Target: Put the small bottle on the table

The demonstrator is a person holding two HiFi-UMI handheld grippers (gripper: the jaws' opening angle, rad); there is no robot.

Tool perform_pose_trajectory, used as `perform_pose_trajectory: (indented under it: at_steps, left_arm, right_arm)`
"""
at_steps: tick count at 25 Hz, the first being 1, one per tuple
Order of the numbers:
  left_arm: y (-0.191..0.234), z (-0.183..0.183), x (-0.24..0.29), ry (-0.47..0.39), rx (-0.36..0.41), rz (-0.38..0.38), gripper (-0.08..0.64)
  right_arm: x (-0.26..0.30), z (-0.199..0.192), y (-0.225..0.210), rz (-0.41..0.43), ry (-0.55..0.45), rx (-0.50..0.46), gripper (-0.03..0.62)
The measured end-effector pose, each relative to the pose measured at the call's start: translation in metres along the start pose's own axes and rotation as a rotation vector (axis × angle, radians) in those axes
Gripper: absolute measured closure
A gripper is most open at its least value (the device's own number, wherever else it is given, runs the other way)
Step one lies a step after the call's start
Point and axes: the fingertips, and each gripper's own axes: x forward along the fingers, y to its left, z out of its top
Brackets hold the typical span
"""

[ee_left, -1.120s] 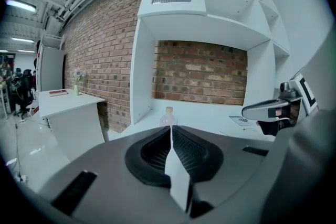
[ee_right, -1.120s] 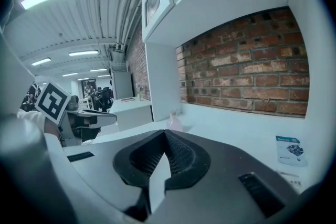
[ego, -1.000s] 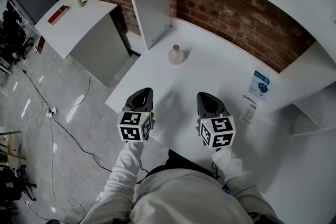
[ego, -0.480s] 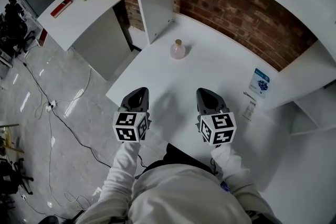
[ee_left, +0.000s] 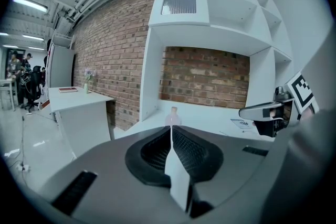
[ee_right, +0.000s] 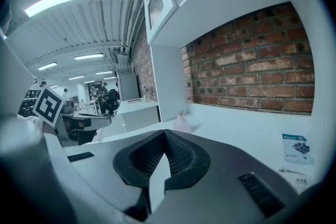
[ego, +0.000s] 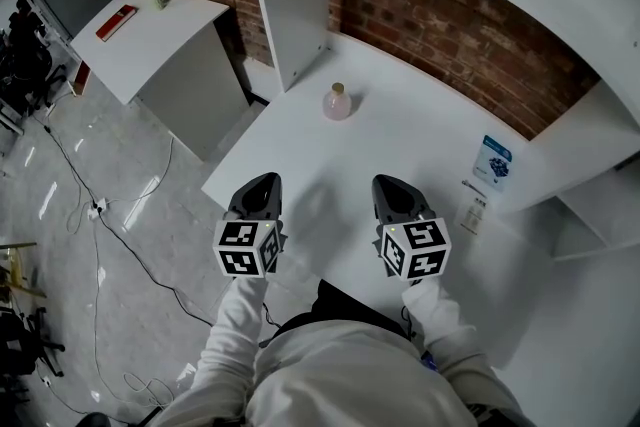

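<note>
A small pink bottle [ego: 337, 103] with a pale cap stands upright on the white table [ego: 430, 140], near its far left corner by the upright shelf panel. In the left gripper view the bottle [ee_left: 172, 117] shows straight ahead just over the jaws, and in the right gripper view the bottle [ee_right: 182, 122] stands a little right of them. My left gripper [ego: 262, 187] hovers at the table's near edge, shut and empty. My right gripper [ego: 388, 187] is beside it over the table, also shut with nothing held. Both are well short of the bottle.
A blue leaflet [ego: 494, 160] and a small card [ego: 474, 213] lie at the table's right. A white shelf panel [ego: 290, 5] rises behind the bottle against the brick wall. A separate white desk [ego: 150, 35] with a red book [ego: 111, 23] stands left; cables cross the floor.
My left gripper has drifted slightly back and to the left. The right gripper and the bottle have stayed where they were.
</note>
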Motion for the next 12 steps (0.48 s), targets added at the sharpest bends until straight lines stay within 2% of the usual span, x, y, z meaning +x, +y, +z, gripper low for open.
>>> perform_pose_trajectory:
  at_steps: [12]
  left_arm:
    - [-0.0008,-0.0039,0.0067,0.016,0.022,-0.007,0.532]
  right_arm:
    - [0.006,-0.001,-0.002,0.006,0.008,-0.003,0.565]
